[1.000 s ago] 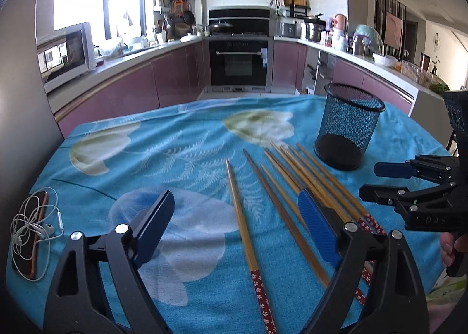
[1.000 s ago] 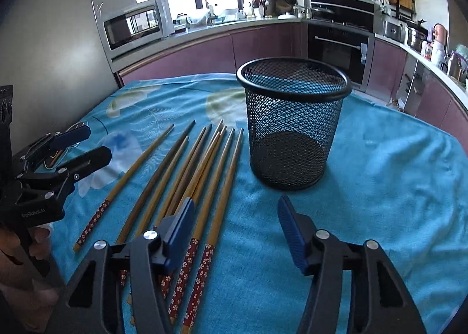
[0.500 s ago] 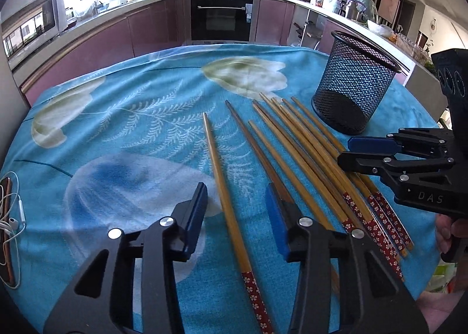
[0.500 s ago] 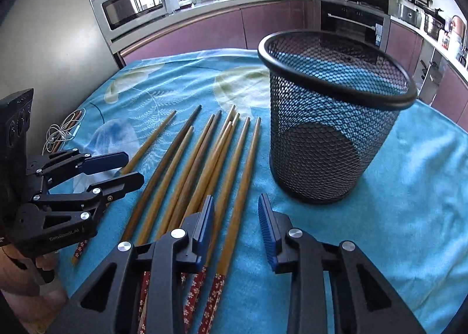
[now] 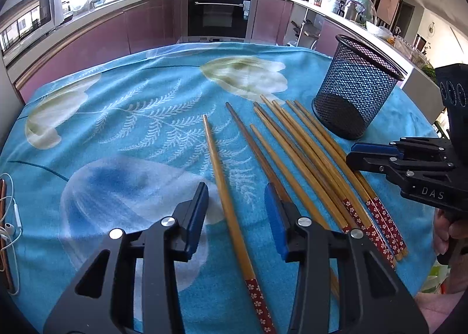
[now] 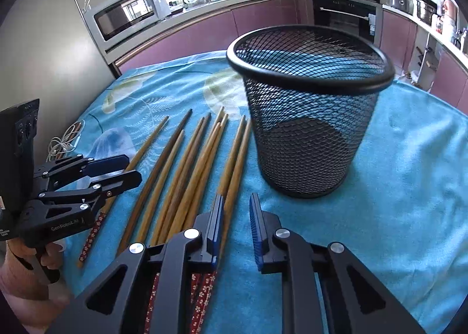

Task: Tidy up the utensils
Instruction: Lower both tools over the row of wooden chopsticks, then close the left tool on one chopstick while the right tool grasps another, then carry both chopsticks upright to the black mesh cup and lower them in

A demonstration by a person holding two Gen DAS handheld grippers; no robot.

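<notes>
Left gripper point(image 5: 236, 202) half-spread, straddling the leftmost bamboo chopstick with red flowered handle point(image 5: 225, 187) without touching. Right gripper point(image 6: 236, 211) narrowing on bare blue floral tablecloth point(image 6: 409, 187), rightmost chopstick point(image 6: 235, 176) under its left pad. Black mesh cup point(image 6: 310, 129) upright just beyond.

My right claw point(image 6: 235, 228) closes over the blue-clothed surface point(image 6: 409, 187), its pads gripping nothing, just right of the rightmost of 8 wooden chopsticks point(image 6: 234, 176). A black mesh cup point(image 6: 307, 135) stands upright beside them; my left claw point(image 6: 128, 168) hovers at the row's far edge.
</notes>
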